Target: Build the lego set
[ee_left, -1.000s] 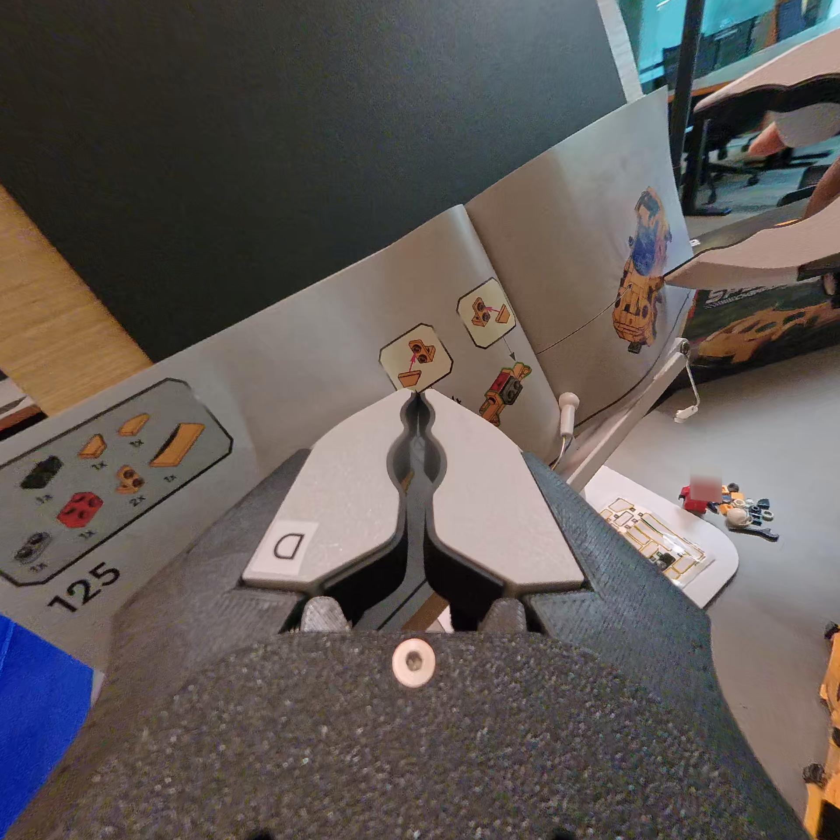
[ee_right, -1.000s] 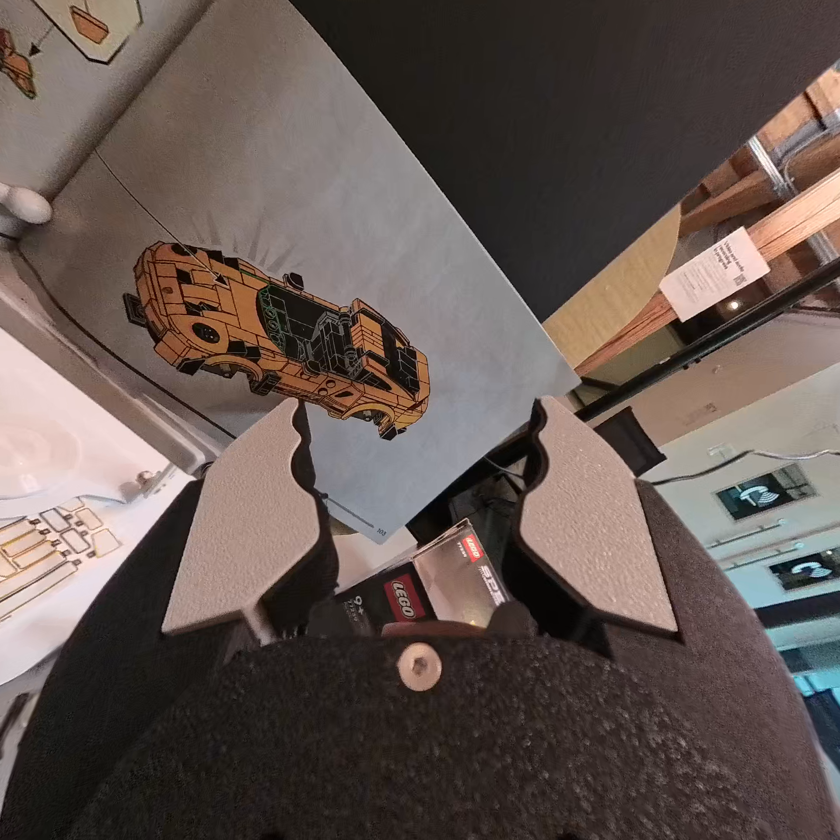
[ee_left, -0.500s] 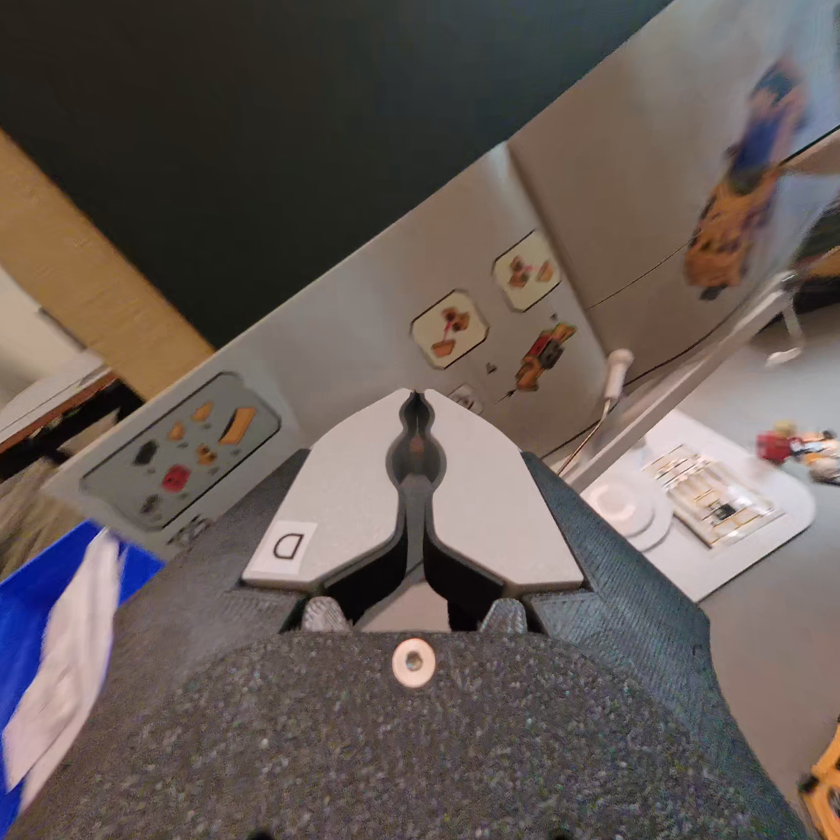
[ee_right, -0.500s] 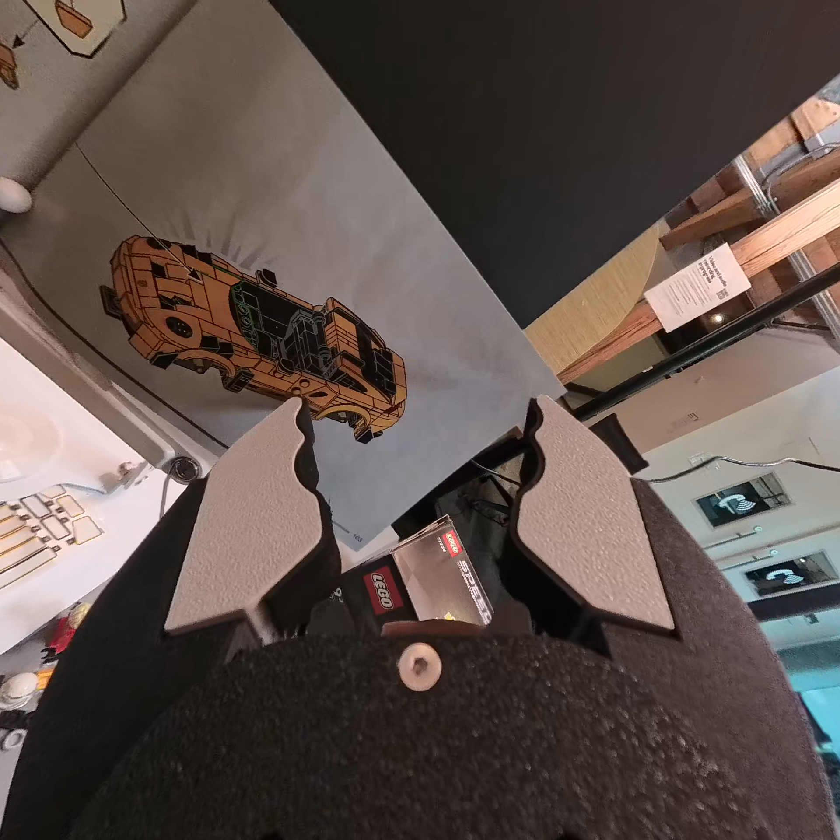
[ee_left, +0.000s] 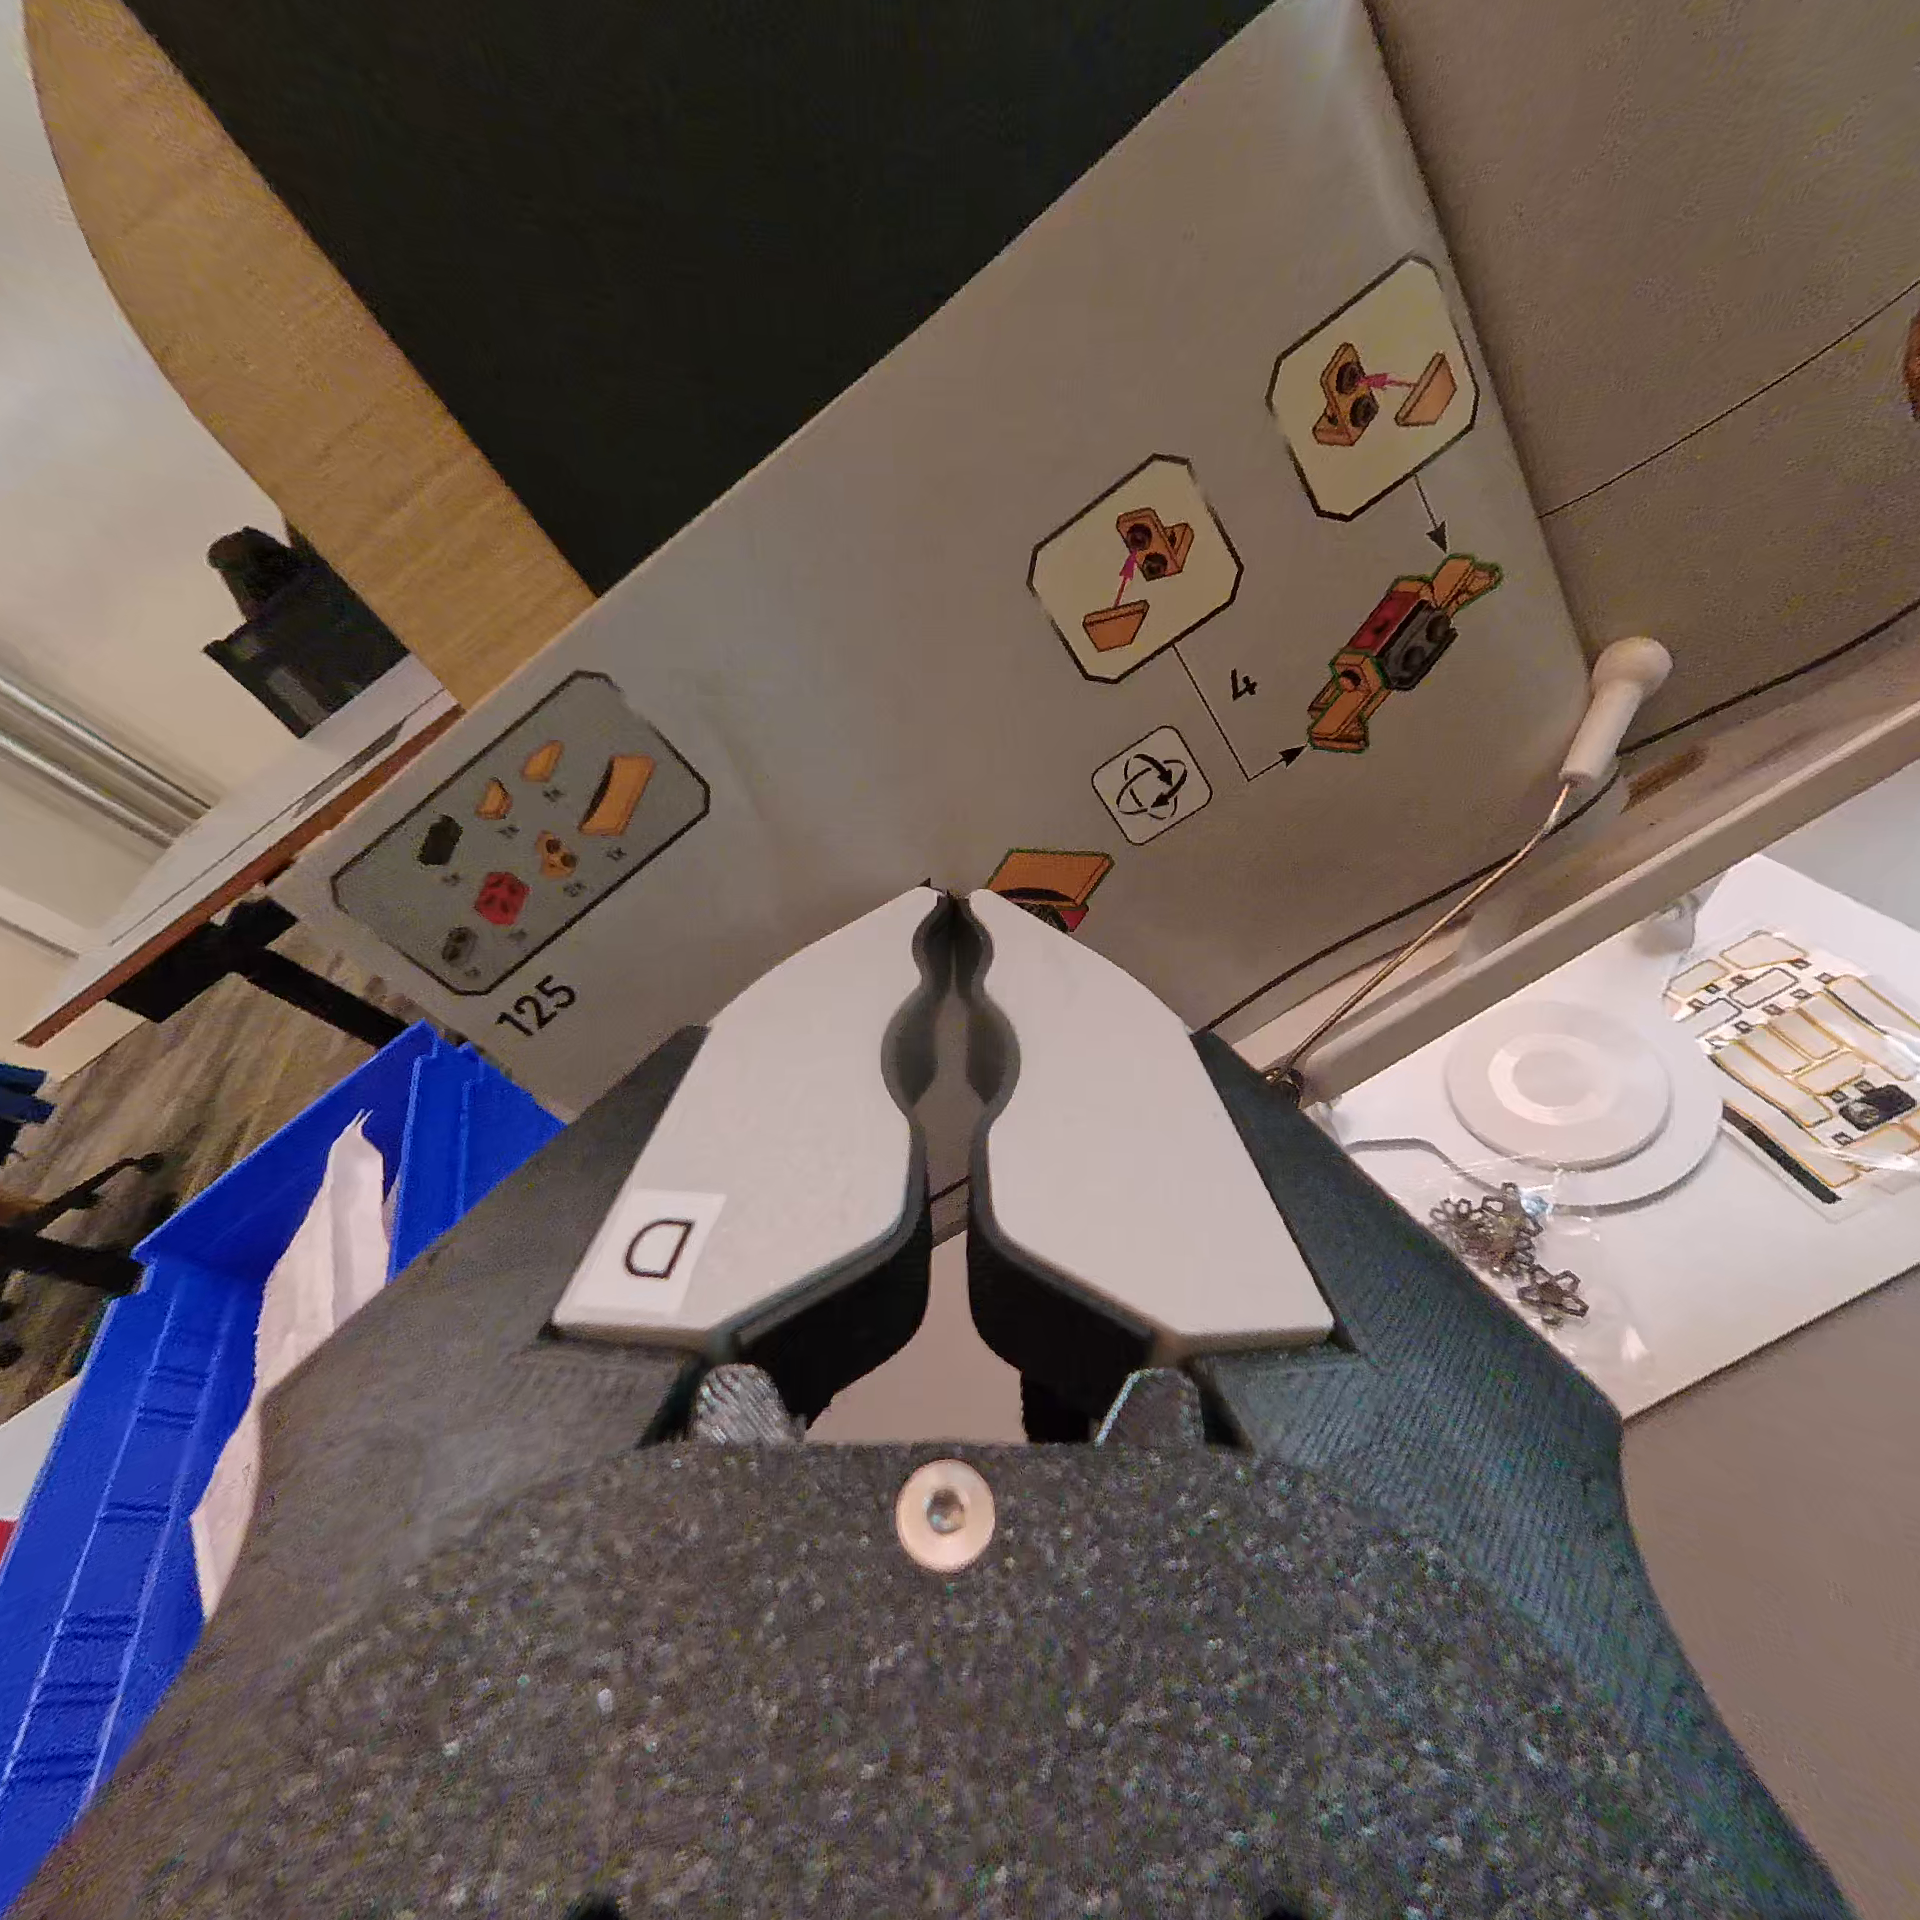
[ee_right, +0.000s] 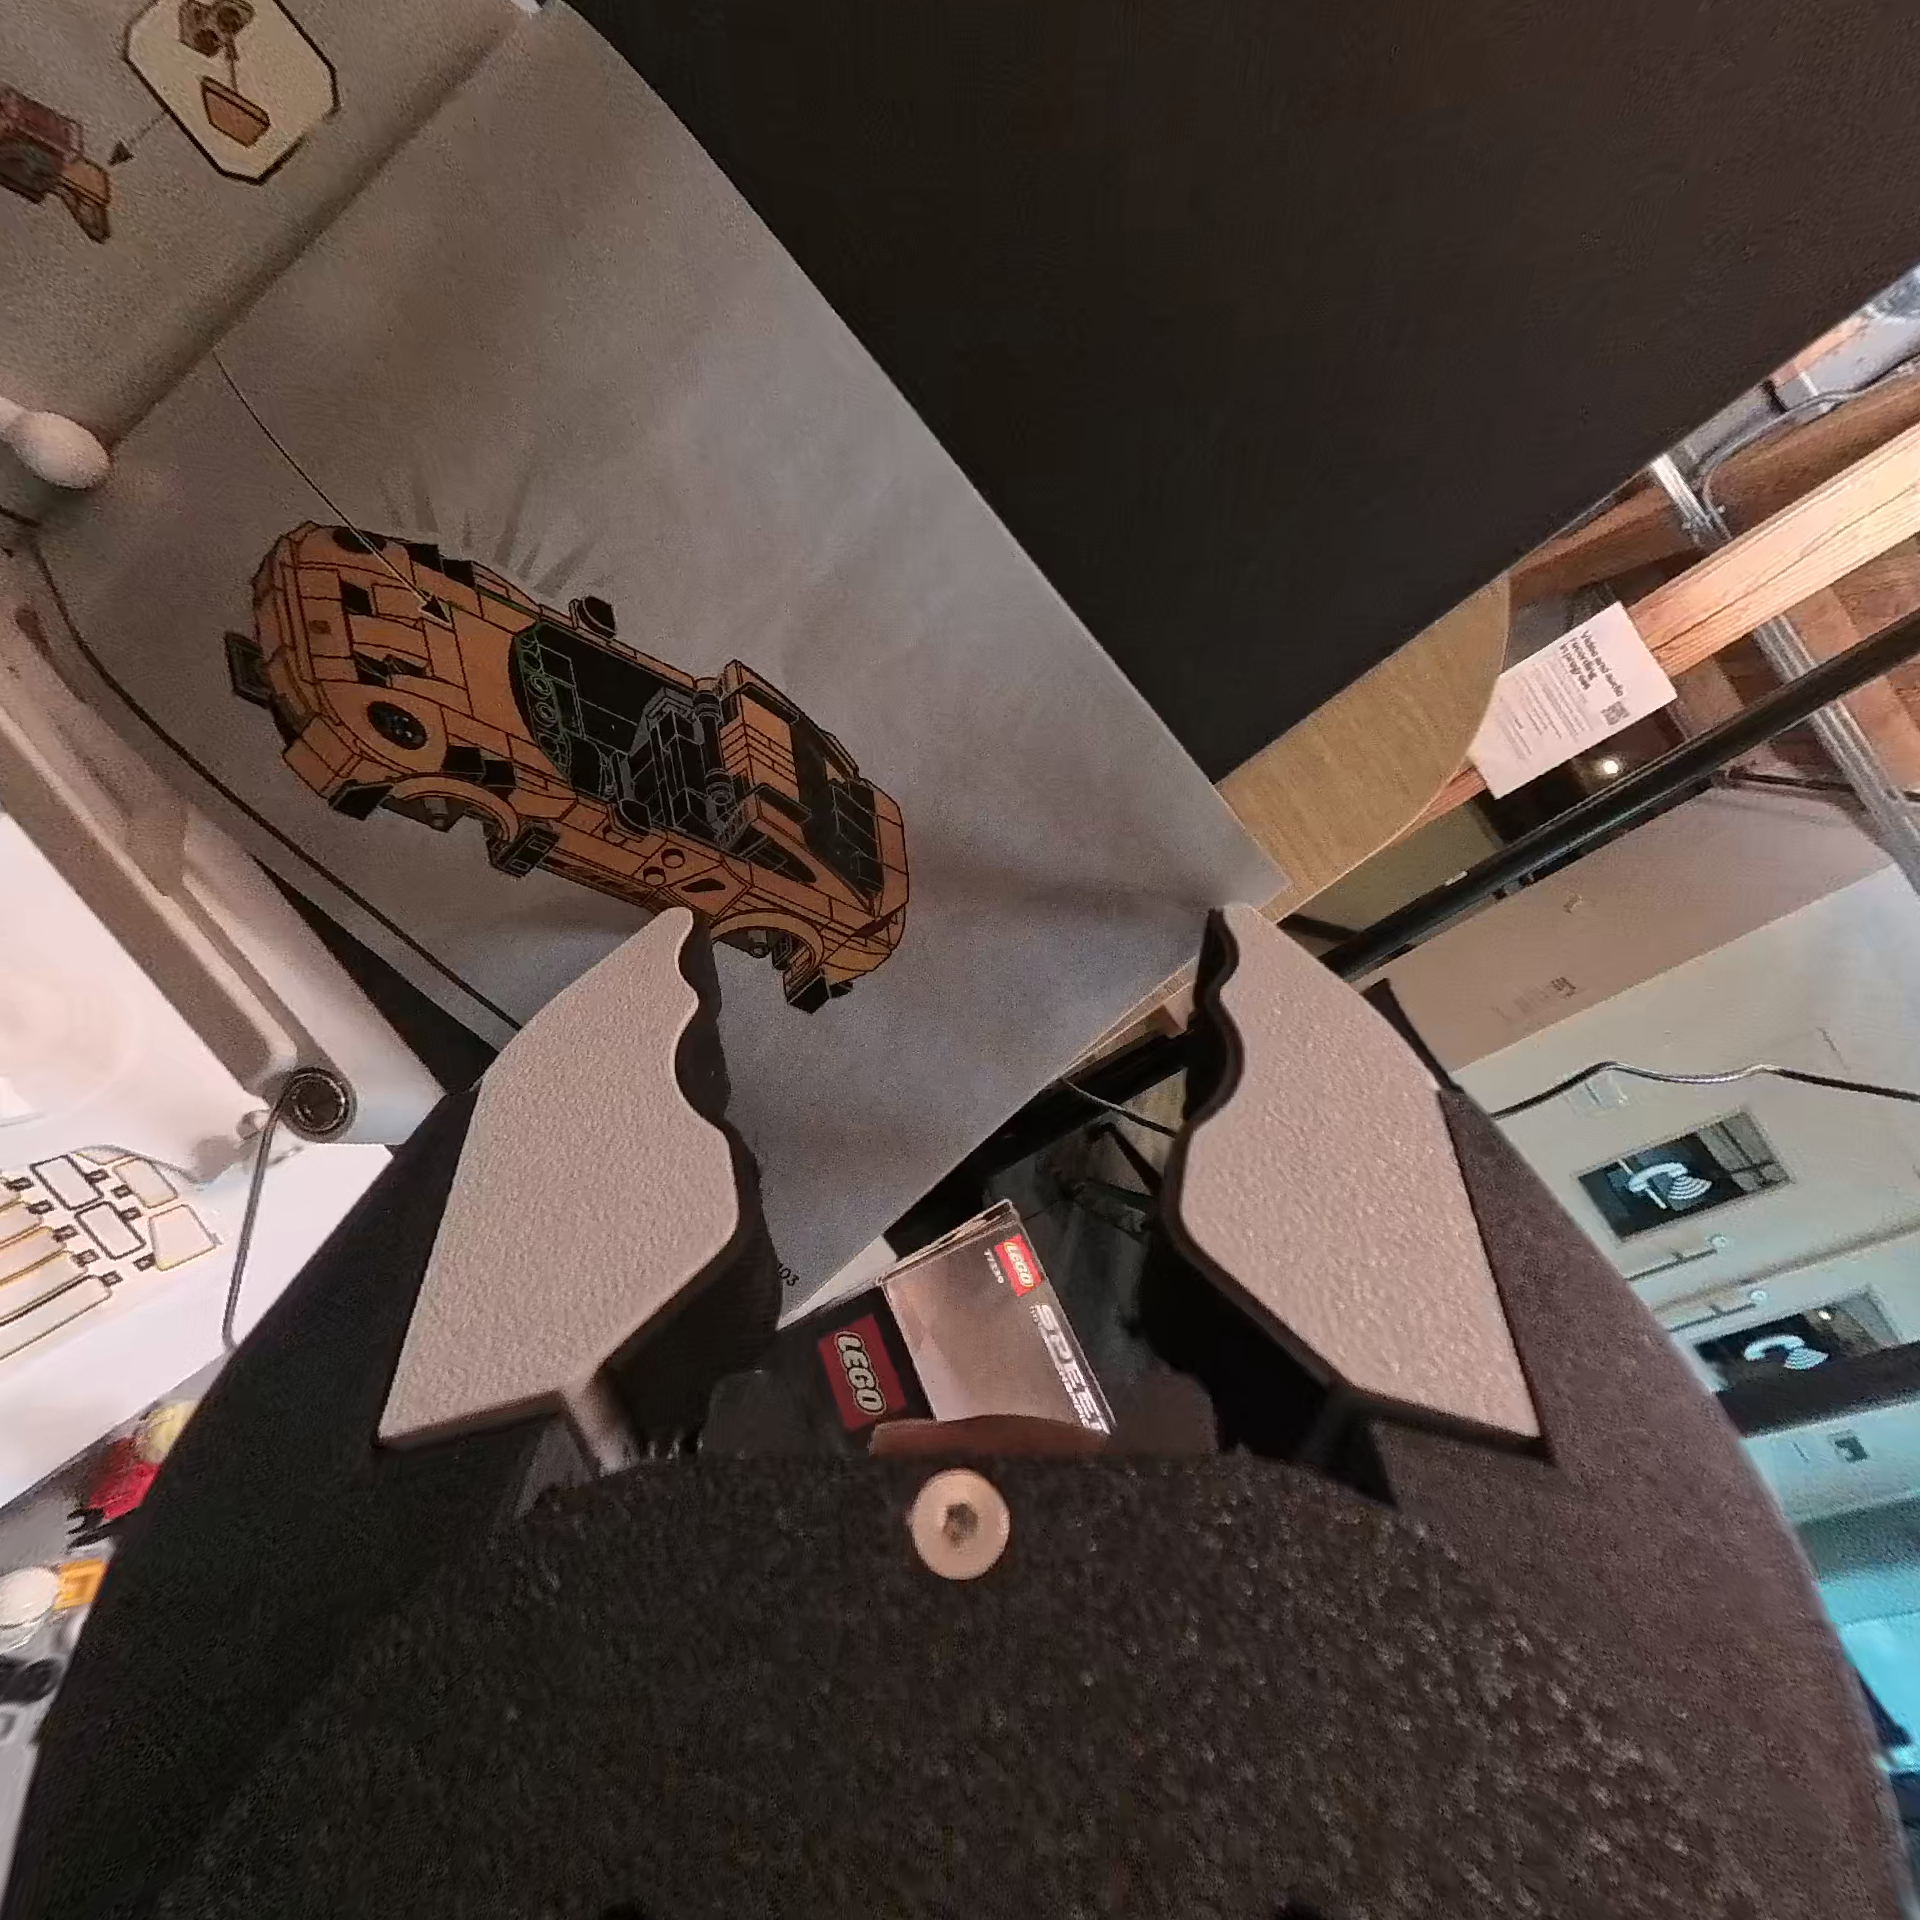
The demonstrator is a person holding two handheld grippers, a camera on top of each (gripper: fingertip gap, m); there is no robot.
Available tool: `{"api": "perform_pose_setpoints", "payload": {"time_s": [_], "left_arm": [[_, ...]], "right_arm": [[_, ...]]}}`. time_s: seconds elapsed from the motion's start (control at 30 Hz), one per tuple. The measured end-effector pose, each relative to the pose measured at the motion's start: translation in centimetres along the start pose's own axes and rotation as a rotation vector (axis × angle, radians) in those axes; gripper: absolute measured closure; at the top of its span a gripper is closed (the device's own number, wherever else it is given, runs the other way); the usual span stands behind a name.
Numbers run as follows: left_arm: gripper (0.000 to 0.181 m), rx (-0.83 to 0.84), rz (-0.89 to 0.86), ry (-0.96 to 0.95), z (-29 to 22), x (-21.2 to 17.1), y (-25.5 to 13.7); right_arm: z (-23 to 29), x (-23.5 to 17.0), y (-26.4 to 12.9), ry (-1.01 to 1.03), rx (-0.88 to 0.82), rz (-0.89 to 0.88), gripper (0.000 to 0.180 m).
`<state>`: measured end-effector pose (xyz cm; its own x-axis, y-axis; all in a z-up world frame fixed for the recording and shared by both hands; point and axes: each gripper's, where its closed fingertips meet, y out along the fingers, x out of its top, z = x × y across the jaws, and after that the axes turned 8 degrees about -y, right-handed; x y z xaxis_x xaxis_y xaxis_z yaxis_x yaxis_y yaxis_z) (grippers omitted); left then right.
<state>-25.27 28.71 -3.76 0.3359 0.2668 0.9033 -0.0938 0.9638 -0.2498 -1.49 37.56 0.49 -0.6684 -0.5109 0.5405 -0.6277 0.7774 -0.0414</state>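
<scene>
Left tool (ee_left: 951,904) is pinched closed at the tips, nothing visible between them. Right tool (ee_right: 951,1023) is wide open, empty. Both face the instruction booklet (ee_left: 935,582) propped on its stand, not parts. Loose bricks (ee_right: 125,1475) lie on the counter (ee_left: 1766,1507) low-left of the right tool, so right is probably nearer; it must tilt down-left.
</scene>
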Motion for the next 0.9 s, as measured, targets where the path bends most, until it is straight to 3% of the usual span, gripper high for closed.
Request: {"api": "perform_pose_setpoints", "payload": {"time_s": [0.37,0.6,0.67,0.77,0.9], "left_arm": [[0.179,-0.122,-0.117,-0.014,-3.3,3.2,-1.9],[0.178,-0.146,-0.107,-0.013,-4.1,2.9,-1.6],[0.178,-0.151,-0.108,-0.011,-4.3,3.0,-1.6],[0.178,-0.154,-0.108,-0.007,-4.5,3.0,-1.6],[0.177,-0.161,-0.105,-0.004,-4.8,3.0,-1.6]], "right_arm": [[-1.1,0.7,0.4,-0.006,0.022,-0.044,0.085],[-0.4,0.1,-0.2,-0.051,-0.027,-0.065,0.13],[-0.5,-0.1,-0.2,-0.028,-0.035,-0.066,0.128],[-1.4,0.1,-0.3,0.008,-0.046,-0.079,0.105],[-1.1,-0.3,0.1,0.024,0.0,-0.071,0.11]]}}
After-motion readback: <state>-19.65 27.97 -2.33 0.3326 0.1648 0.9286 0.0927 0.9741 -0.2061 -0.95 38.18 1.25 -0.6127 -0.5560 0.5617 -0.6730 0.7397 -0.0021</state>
